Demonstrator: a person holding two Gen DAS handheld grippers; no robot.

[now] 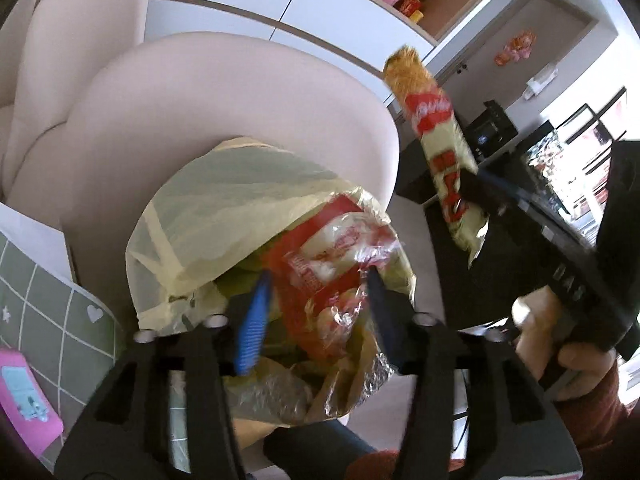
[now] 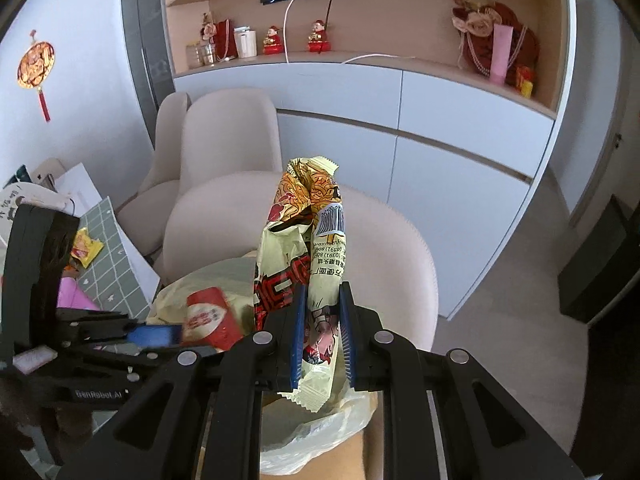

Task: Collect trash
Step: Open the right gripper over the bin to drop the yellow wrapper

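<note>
The left gripper's body read "GenRobot.AI", and a barcode and small Chinese print ran down the noodle wrapper (image 2: 320, 264). The right gripper (image 2: 322, 336) was clenched on that crinkled, pale-yellow wrapper near its lower end, holding it upright above the trash bag (image 1: 208, 216). The left gripper (image 1: 316, 312) stood spread wide, its fingers astride a red foil packet (image 1: 320, 256) in the thin yellowish plastic bag, which sat on a smooth beige chair (image 1: 224, 92).
</note>
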